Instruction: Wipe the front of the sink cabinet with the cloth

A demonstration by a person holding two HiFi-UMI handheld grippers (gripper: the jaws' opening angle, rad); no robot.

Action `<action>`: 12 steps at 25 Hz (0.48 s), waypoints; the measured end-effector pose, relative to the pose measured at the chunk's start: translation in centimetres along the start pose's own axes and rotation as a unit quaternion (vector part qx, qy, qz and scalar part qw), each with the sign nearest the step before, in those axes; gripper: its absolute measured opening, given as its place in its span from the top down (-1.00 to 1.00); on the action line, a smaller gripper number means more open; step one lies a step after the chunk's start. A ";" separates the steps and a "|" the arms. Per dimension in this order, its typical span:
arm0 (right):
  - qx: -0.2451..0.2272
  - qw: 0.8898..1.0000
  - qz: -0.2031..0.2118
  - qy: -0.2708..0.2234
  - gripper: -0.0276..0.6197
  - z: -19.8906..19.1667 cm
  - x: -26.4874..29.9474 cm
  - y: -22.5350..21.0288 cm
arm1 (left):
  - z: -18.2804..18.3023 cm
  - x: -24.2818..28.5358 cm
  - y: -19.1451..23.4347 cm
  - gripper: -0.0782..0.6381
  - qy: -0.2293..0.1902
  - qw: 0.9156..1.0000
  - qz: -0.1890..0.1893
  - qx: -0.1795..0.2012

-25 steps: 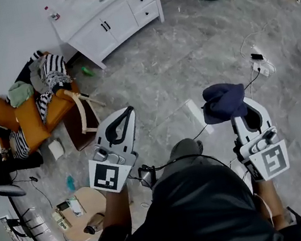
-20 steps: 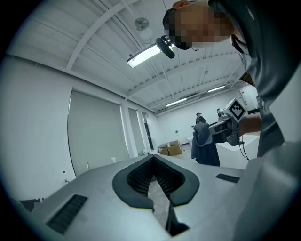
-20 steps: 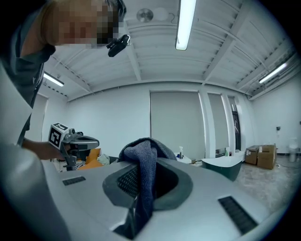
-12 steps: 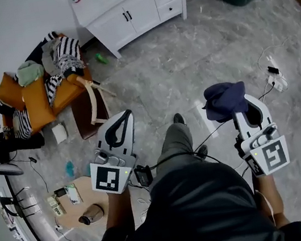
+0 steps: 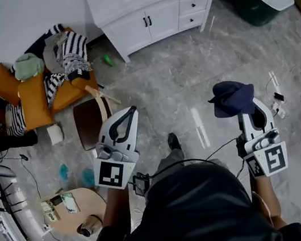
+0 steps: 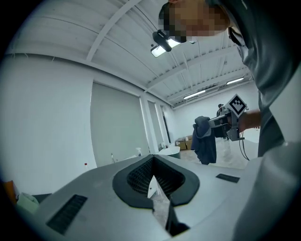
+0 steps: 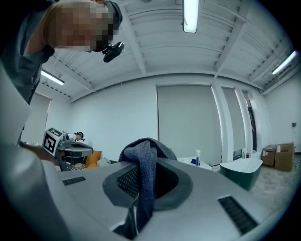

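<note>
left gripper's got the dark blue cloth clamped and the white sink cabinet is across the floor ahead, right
Not the left: the right gripper clamps the dark blue cloth, per the right gripper view. The white sink cabinet is across the floor ahead.

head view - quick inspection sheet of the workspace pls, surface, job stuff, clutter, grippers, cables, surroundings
surface: grey marbled floor.
job's things: white sink cabinet, doors shut; dark blue cloth.
clutter: orange sofa piled with clothes; brown chair; small green item on the floor.
grippers: left hand-held gripper shut, empty; right hand-held gripper shut on cloth; both well short of the cabinet.
cables: black cable near the shoe; likely power strip.
surroundings: dark green tub; white wall.
</note>
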State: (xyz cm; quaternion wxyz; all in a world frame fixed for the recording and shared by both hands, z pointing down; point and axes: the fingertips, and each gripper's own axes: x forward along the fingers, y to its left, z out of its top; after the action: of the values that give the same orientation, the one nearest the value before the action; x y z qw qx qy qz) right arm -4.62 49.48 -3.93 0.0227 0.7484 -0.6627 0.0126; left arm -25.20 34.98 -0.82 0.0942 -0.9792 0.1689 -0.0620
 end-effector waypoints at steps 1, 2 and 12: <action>0.003 1.000 0.003 0.001 0.83 0.0 1.7 0.3 | -0.5 0.5 1.4 0.77 0.001 1.000 0.000 0.002; 0.006 1.000 0.006 0.002 0.84 0.0 3.1 0.5 | -0.9 1.2 2.7 0.77 0.002 1.000 0.001 0.010; -0.019 0.998 0.043 0.041 0.84 0.7 12.9 0.7 | -3.1 5.3 12.9 0.77 -0.049 0.992 0.075 -0.093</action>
State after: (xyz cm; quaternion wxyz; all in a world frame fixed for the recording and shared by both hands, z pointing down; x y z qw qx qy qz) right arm -3.79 36.57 -3.98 0.0633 0.7174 -0.6930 0.0319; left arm -24.85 20.74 0.03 0.0150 -0.9702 0.2417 0.0094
